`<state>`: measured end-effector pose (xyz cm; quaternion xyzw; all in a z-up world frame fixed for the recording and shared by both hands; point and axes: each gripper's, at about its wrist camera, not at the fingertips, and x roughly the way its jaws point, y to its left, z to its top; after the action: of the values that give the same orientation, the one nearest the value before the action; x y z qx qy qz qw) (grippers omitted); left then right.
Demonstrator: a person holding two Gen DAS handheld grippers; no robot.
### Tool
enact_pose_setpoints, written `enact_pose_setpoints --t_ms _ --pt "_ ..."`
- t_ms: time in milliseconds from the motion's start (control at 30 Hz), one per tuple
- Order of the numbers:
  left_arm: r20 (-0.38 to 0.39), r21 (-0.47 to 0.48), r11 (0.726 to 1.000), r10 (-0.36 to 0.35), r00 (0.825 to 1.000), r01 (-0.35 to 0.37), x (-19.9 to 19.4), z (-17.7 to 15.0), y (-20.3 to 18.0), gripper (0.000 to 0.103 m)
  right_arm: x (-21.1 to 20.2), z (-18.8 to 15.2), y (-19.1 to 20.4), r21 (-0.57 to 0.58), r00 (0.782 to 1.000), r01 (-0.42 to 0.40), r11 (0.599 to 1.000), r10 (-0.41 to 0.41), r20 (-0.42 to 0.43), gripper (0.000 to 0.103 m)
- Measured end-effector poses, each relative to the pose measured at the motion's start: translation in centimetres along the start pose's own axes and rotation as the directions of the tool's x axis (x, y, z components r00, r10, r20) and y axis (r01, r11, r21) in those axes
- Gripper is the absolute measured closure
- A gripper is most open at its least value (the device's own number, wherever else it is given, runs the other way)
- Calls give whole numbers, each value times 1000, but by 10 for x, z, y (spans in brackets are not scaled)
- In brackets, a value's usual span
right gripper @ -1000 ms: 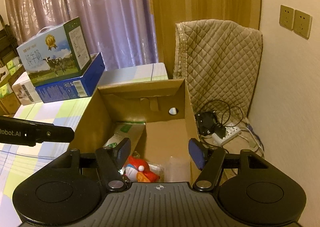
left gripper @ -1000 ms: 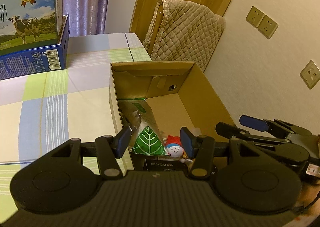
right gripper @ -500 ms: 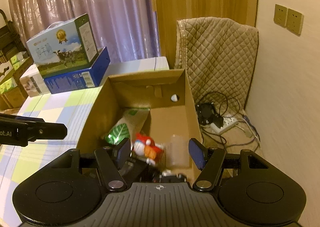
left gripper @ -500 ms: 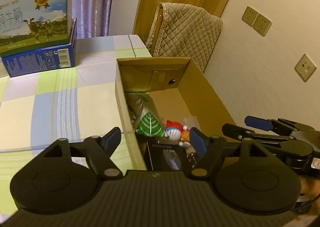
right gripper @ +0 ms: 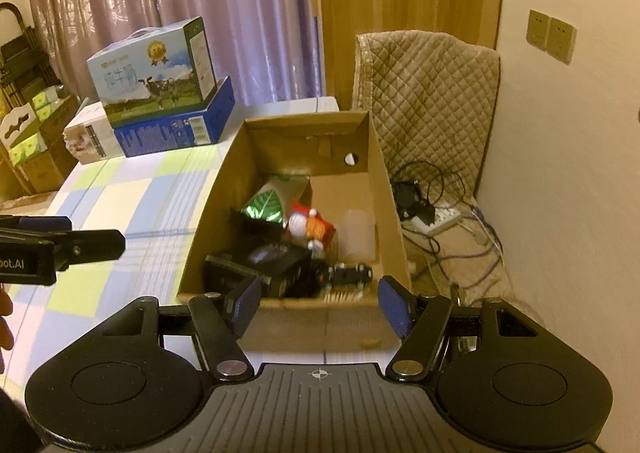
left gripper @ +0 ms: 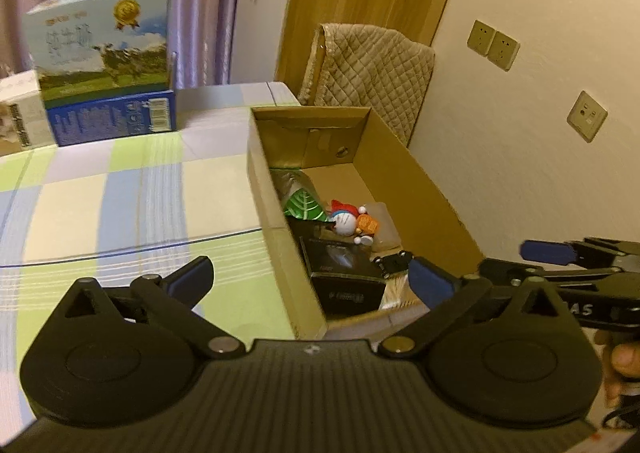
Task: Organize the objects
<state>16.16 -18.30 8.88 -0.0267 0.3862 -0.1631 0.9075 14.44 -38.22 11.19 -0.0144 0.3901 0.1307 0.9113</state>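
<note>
An open cardboard box [left gripper: 420, 189] [right gripper: 390, 213] stands at the right edge of the checked table. Inside lie a green leaf-print packet [left gripper: 303, 205] [right gripper: 266, 203], a red and white Doraemon figure [left gripper: 347, 220] [right gripper: 306, 223], a black box [left gripper: 344, 273] [right gripper: 272, 261], a clear plastic piece [right gripper: 358, 233] and a small black part [right gripper: 350, 273]. My left gripper [left gripper: 310, 283] is open and empty, above the box's near left corner. My right gripper [right gripper: 320, 303] is open and empty, above the box's near wall.
A milk carton [right gripper: 154, 73] sits on a blue box [right gripper: 176, 127] at the table's far side, with a white box [right gripper: 90, 139] beside it. A quilted cover [right gripper: 428, 93] drapes something behind the cardboard box. Cables and a power strip [right gripper: 440, 217] lie on the floor to the right.
Both grippers have pulled back and up from the cardboard box, so more of its contents and near wall show. The left gripper's jaws have opened wider.
</note>
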Motion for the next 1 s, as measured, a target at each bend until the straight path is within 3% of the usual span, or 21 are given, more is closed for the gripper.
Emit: enact_pose_setpoints --t_ms 500,800,1000 --pt "18 -51 998 47 999 -46 -73 -65 4 1 -58 -52 26 42 1000 -11 999 11 19 40" --pt "29 -43 995 91 995 -89 -94 -97 5 1 -72 -77 39 28 1000 -19 999 19 3 41" --pt "-8 -54 993 107 994 -108 -95 -120 7 1 -69 -89 45 27 999 -26 999 27 -23 40"
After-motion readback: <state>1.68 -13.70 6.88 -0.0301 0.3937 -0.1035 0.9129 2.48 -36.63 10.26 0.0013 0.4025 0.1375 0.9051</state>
